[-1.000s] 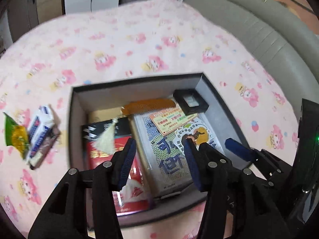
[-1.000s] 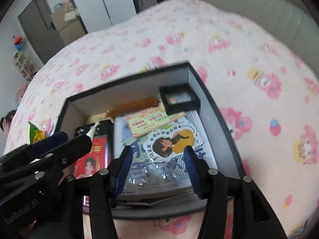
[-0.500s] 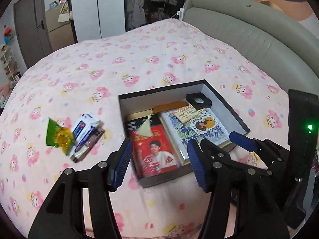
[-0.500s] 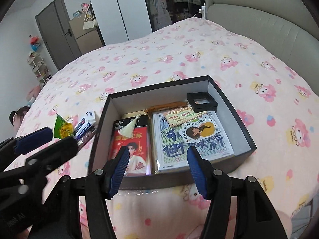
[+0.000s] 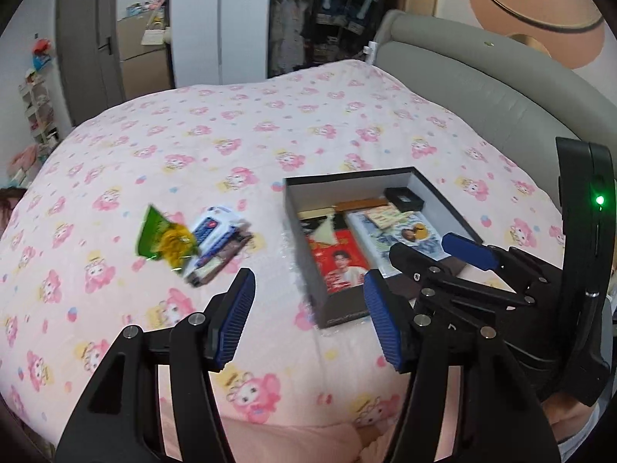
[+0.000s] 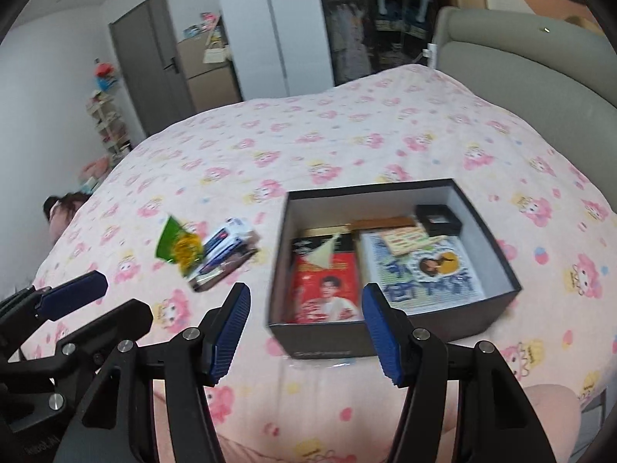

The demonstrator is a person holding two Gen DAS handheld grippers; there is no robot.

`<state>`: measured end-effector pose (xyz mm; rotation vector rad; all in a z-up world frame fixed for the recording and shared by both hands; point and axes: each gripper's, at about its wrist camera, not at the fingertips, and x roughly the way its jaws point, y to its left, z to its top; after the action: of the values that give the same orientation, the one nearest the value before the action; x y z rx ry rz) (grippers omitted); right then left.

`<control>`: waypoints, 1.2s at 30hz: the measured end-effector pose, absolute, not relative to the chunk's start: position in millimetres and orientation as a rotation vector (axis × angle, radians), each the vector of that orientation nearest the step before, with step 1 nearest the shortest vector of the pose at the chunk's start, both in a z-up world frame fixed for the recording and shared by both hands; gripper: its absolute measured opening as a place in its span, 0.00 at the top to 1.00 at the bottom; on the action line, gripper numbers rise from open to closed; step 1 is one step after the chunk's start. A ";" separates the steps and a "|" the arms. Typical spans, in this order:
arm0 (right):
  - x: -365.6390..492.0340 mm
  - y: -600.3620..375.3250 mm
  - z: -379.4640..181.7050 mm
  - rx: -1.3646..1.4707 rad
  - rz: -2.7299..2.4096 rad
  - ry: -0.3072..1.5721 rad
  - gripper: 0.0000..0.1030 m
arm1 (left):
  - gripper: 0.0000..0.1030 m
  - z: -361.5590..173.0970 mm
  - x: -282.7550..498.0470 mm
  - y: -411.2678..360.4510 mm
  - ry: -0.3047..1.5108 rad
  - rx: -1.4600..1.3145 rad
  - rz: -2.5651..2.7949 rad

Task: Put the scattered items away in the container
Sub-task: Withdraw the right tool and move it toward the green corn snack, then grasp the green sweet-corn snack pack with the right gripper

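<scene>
A black open box (image 6: 495, 239) sits on the pink bedspread and holds a red photo card (image 6: 326, 289), a blue-and-white book (image 6: 428, 270), a comb and a small black case (image 6: 437, 218). It also shows in the left wrist view (image 5: 443, 196). Left of the box lie a green-and-yellow packet (image 6: 179, 245) and a white-and-blue box on a brown wrapper (image 6: 225, 249); they show in the left wrist view too (image 5: 166, 239). My left gripper (image 5: 308, 320) is open and empty, above the bed in front of the box. My right gripper (image 6: 304, 328) is open and empty, near the box's front wall.
A grey padded headboard (image 6: 540, 65) runs along the right of the bed. Wardrobes, a door (image 6: 150, 58) and cluttered shelves stand beyond the far edge. The pink patterned bedspread (image 6: 327, 142) stretches behind the box.
Both grippers have pulled back and up from over the box. The box now looks smaller, and the left view has swung left toward the loose packets.
</scene>
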<state>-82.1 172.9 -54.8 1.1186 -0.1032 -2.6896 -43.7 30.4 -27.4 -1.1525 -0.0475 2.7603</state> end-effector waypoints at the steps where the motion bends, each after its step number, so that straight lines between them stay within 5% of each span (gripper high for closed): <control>1: -80.5 165.5 -54.8 1.115 -2.677 -0.098 0.45 | 0.42 -27.5 -40.8 23.8 -0.057 -1.155 2.769; 20: -94.6 39.7 -70.0 1.077 -2.444 0.072 0.45 | 0.44 -56.3 -18.9 -98.1 -0.393 -1.171 2.940; 28: -137.7 3.0 -69.1 1.075 -2.436 0.158 0.45 | 0.43 -71.0 -64.1 -135.2 -0.533 -1.186 2.911; 36: -214.5 -30.4 -98.2 1.171 -2.409 0.196 0.45 | 0.44 -112.6 -146.8 -182.9 -0.878 -1.273 2.887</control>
<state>-214.5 -30.4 -98.2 1.1708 0.1959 -2.4088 -146.8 -182.9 -112.6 -1.2726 -0.8781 2.8871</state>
